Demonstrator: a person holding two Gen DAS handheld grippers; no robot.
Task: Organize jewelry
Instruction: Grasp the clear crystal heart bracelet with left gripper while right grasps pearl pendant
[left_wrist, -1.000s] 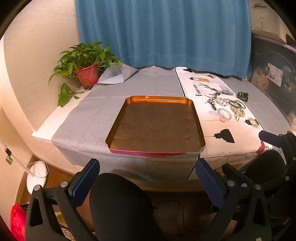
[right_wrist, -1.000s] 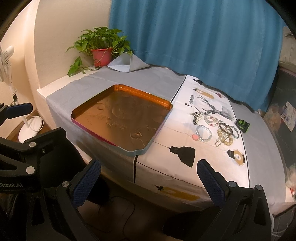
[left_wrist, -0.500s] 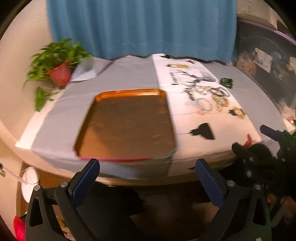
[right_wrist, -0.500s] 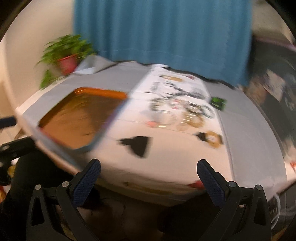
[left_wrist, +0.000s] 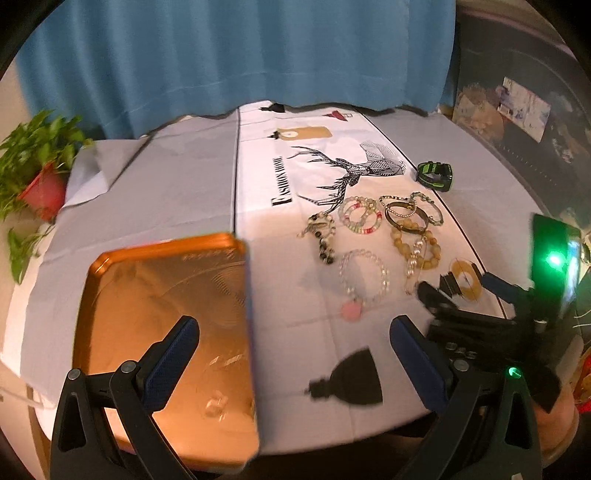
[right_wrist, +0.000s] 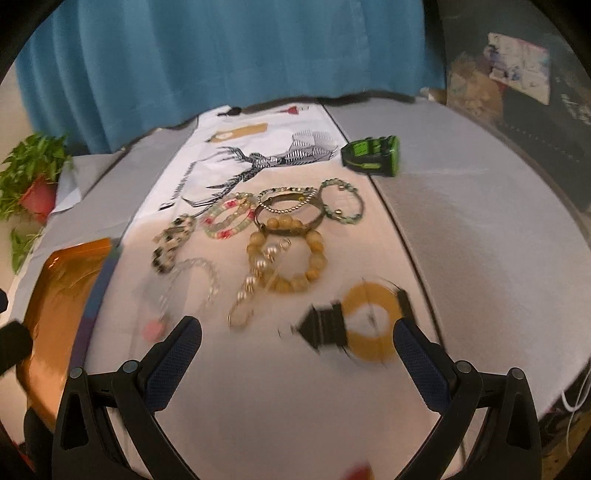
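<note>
left gripper (left_wrist: 295, 332): spread wide, holding nothing; now above the table (left_wrist: 166, 192) near edge, earlier back off it
right gripper (right_wrist: 297, 332): spread, holding nothing; has moved in low over the white cloth (right_wrist: 258, 387)
bracelets (right_wrist: 284, 236): loose cluster on the white cloth, just ahead of the right gripper; much larger in view than a second ago
tray (left_wrist: 162, 332): orange, on the gray cover left of the bracelets; left finger now over it
writing: "FASHION" legible beside deer print (left_wrist: 347, 177), rest blurred
blur: near edge smeared

Blue curtain (left_wrist: 236, 55) behind grey-clothed table (right_wrist: 480, 236), potted plant (left_wrist: 33, 162) left
</note>
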